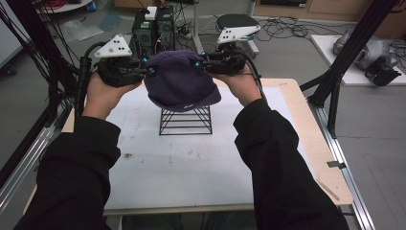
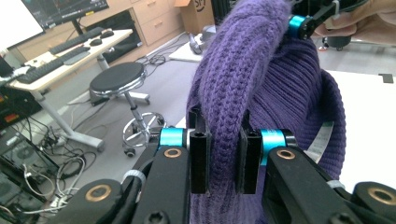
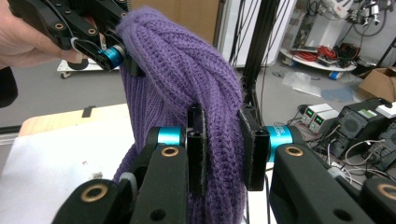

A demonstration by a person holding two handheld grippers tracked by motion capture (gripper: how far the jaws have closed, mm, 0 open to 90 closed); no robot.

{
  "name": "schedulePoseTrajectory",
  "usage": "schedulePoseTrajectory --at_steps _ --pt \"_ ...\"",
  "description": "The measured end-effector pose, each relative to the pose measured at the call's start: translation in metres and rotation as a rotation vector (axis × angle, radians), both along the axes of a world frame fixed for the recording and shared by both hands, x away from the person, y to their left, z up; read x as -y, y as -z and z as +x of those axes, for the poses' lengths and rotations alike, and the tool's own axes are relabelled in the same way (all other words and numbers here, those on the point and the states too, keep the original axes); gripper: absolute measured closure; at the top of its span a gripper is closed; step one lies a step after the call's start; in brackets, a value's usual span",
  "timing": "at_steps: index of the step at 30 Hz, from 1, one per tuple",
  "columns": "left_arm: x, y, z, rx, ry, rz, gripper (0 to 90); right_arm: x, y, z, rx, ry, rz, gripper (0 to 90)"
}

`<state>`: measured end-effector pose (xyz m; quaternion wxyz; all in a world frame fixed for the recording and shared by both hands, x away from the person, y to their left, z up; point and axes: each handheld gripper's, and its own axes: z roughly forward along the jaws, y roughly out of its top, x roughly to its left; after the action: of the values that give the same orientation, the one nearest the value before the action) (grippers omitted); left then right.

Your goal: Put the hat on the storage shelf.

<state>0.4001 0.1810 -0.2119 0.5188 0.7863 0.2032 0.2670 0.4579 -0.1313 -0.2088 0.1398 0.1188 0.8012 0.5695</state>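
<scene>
So both grippers have the purple knit beanie [image 1: 181,81] pinched by its folded brim, one on each side. The left gripper [image 1: 149,72] clamps the left edge and the right gripper [image 1: 197,63] clamps the right edge; in both gripper views you can see the black jaws squeezed onto a thick roll of ribbed knit, fabric bulging out either side of the pads. Nothing loose there.

The hat hangs in the air between the two hands, stretched across left to right, with its opening facing down. Directly under it sits the black wire stand [image 1: 186,120], roughly in the middle of the white table [image 1: 158,172] toward the far side. That's the relation that matters, I'd say: the beanie is over the top of the stand, its lower rim looking like it just overlaps the stand's top, and the long axis of the stretched brim runs across the table. Both hands are about equally close, so neither leads.

My guess is the next move is straight down, pulling the brim over the frame. Room looks fine: bare table on the left, right and near sides of the stand. The thing to watch is the knit snagging on the stand's wire corners.
</scene>
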Motion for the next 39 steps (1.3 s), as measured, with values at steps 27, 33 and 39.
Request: schedulePoseTrajectory --at_steps 27,33,39 --pt "0.010 0.053 0.013 -0.104 0.016 -0.007 78.6 0.007 0.058 0.008 -0.082 0.019 -0.106 75.2" --pt "0.011 0.057 0.015 -0.116 0.014 -0.008 78.6 0.008 0.063 0.009 -0.090 0.019 -0.108 75.2" --pt "0.012 0.059 0.015 -0.120 0.017 -0.011 78.5 0.010 0.067 0.010 -0.094 0.018 -0.105 75.1"
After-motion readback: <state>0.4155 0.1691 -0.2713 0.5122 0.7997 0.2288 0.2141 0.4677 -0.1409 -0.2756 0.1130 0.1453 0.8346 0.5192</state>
